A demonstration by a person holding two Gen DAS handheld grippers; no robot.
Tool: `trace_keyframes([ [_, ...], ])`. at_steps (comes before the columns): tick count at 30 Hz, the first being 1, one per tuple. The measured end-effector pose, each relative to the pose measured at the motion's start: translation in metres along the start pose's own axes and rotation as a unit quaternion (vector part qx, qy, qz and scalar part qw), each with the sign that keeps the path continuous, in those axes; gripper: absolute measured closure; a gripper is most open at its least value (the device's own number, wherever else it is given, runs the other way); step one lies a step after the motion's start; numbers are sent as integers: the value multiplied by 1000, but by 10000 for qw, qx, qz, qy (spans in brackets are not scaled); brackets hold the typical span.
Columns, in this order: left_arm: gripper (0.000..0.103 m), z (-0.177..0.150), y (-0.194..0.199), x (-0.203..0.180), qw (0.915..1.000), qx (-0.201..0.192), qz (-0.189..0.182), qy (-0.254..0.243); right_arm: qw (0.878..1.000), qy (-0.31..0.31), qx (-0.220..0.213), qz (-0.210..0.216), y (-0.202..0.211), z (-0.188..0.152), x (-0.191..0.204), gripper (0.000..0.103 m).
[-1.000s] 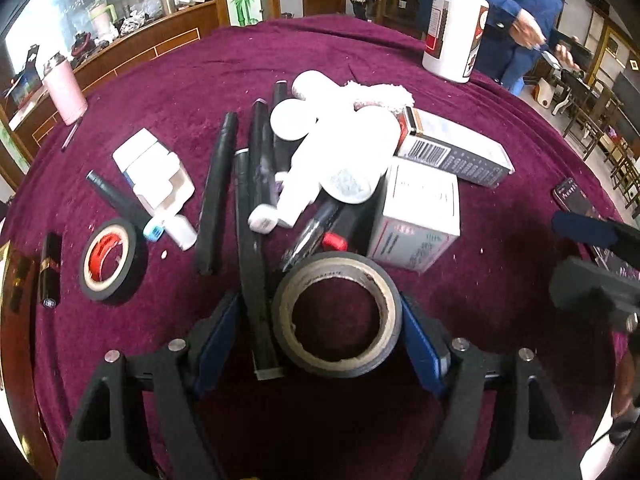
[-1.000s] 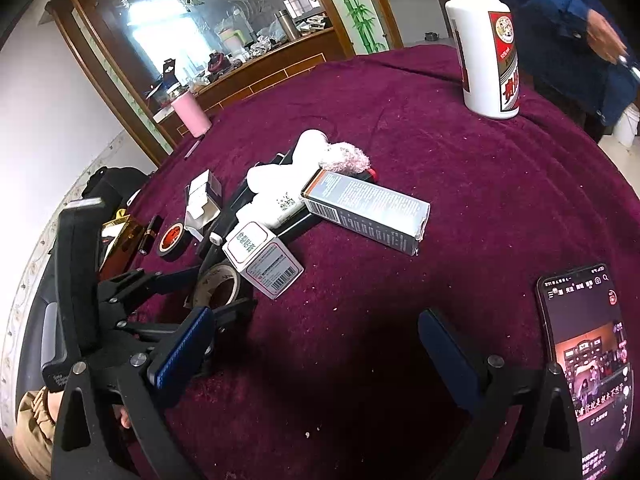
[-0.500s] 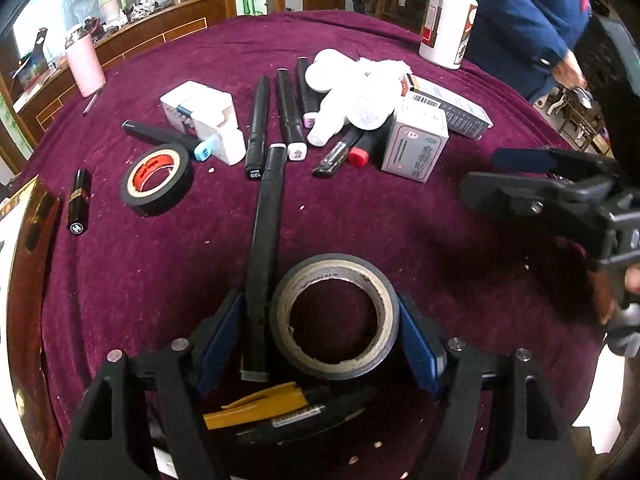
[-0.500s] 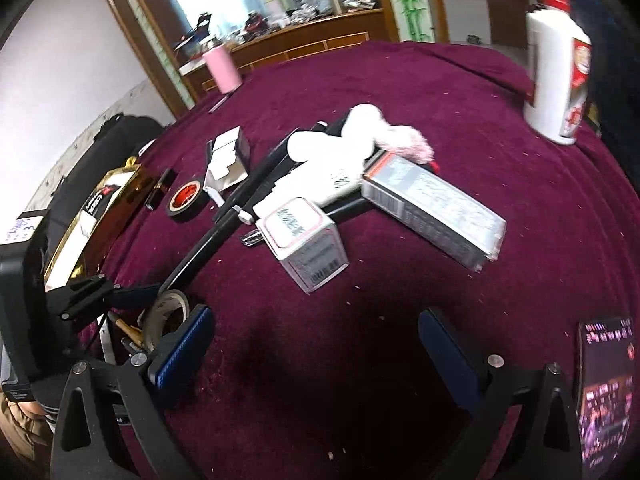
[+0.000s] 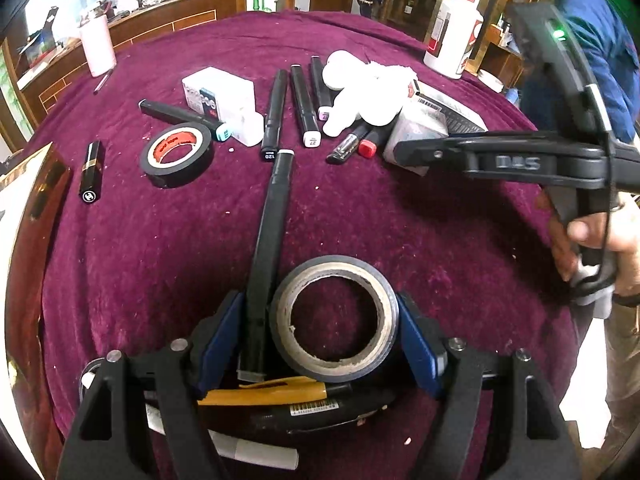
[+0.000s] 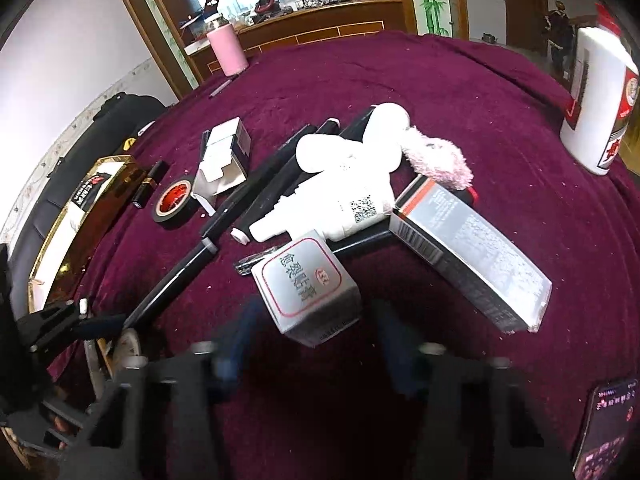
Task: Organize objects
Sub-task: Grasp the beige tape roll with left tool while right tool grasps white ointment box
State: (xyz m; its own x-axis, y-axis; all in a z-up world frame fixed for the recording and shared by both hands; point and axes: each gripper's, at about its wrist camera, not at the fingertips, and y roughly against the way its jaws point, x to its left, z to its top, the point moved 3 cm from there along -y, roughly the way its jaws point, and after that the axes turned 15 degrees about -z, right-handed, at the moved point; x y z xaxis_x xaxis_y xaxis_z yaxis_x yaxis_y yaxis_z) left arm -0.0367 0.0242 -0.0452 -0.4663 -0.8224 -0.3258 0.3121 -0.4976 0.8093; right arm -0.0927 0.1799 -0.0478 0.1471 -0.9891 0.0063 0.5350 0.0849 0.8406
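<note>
My left gripper (image 5: 320,328) is shut on a grey tape roll (image 5: 336,266) and the end of a long black marker (image 5: 272,216), squeezed side by side between the blue pads, near the table's front edge. My right gripper (image 6: 316,336) is blurred and its jaws are closing. The near end of a small grey box (image 6: 304,280) lies between the fingers, and I see no firm contact. In the left wrist view one right finger (image 5: 500,156) reaches in from the right up to that box (image 5: 420,128). A hand holds its handle.
On the purple cloth lie a red-core tape roll (image 5: 176,154), several markers, white bottles (image 6: 340,184), a long grey carton (image 6: 468,256), a lipstick (image 5: 90,172) and a gold box (image 6: 80,216). A white liquor bottle (image 6: 596,104) stands far right, a phone (image 6: 608,420) near right. A yellow pen (image 5: 272,394) lies under my left gripper.
The left gripper has pulled the grey tape roll and marker back from the pile toward the near edge. The right gripper has swung over to the small grey box and its jaws have narrowed.
</note>
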Motion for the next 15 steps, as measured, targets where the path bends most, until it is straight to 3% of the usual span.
trace_keyframes([
  [12, 29, -16, 20, 2, 9997, -188, -20, 140, 9991, -333, -232, 91, 14, -10, -7, 61],
  [15, 29, -16, 30, -6, 9991, -363, -217, 100, 9990, -363, -250, 123, 18, -12, -7, 61],
])
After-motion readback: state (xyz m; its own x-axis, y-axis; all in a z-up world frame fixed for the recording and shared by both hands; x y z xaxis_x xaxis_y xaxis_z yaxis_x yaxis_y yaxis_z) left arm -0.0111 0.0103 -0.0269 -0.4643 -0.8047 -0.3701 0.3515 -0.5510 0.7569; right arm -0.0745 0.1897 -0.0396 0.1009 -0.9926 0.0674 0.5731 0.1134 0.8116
